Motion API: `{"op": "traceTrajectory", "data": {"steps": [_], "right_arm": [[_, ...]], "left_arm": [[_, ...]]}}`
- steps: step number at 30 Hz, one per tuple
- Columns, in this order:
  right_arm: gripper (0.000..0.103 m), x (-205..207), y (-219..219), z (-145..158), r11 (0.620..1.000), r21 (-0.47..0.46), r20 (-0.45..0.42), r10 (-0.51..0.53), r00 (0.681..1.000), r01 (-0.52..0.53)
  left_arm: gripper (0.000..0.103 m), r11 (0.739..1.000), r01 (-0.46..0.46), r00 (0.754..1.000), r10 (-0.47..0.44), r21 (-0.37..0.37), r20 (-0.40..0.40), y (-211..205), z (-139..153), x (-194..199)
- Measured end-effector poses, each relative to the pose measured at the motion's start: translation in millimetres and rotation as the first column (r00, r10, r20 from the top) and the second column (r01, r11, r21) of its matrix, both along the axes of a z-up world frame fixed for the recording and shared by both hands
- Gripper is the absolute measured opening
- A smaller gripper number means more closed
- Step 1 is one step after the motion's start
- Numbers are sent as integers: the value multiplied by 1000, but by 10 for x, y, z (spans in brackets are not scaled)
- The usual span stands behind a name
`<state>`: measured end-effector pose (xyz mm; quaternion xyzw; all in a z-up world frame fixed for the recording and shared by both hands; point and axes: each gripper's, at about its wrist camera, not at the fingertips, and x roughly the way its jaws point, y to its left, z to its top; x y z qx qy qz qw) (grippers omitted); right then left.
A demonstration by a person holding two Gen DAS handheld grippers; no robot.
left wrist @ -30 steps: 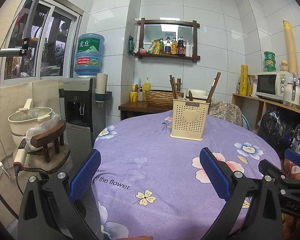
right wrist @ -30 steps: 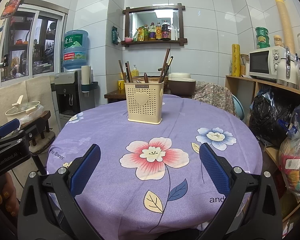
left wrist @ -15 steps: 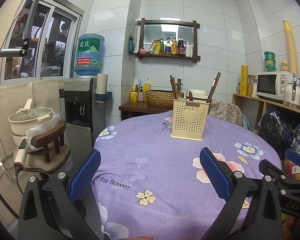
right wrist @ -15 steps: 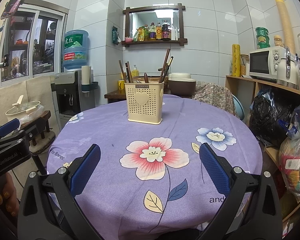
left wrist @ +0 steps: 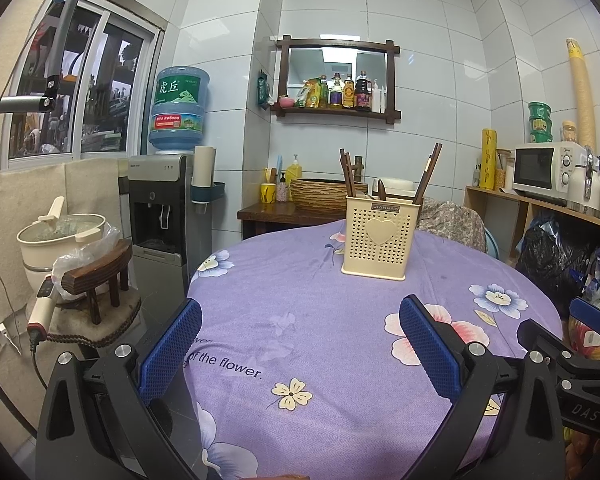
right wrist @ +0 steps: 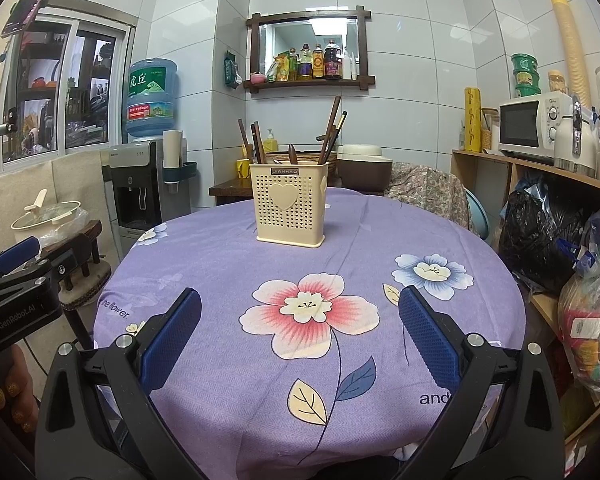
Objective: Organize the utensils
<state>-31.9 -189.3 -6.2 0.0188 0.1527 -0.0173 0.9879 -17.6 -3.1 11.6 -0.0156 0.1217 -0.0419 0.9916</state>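
Where the purple flowered tablecloth (right wrist: 228, 264) covers the round table, nothing lies on it but a cream perforated utensil holder (right wrist: 287, 205) standing upright toward the far side, a raised heart on its front. Dark wooden utensils (right wrist: 330, 130) stand inside it, some leaning left and some right, handles or tips rising above the rim; in the left wrist view the same holder (left wrist: 378, 238) sits right of centre with its sticks (left wrist: 427, 178) fanned the same way. The left gripper (left wrist: 300, 354) hangs over the near left edge of the table, its blue-padded jaws spread wide with nothing between them. The right gripper (right wrist: 300, 344) hangs over the near edge above the large pink flower print, jaws likewise spread and empty. Both are well apart from the holder.
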Motion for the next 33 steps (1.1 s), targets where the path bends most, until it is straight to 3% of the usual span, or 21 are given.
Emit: {"op": "traceTrajectory", "data": {"steps": [33], "right_arm": [[97,8,-3,-32,1000,1,-3,1,1000,-1]], "left_arm": [[98,1000,-12,1000,12,-3,-4,8,-28,-1]]}}
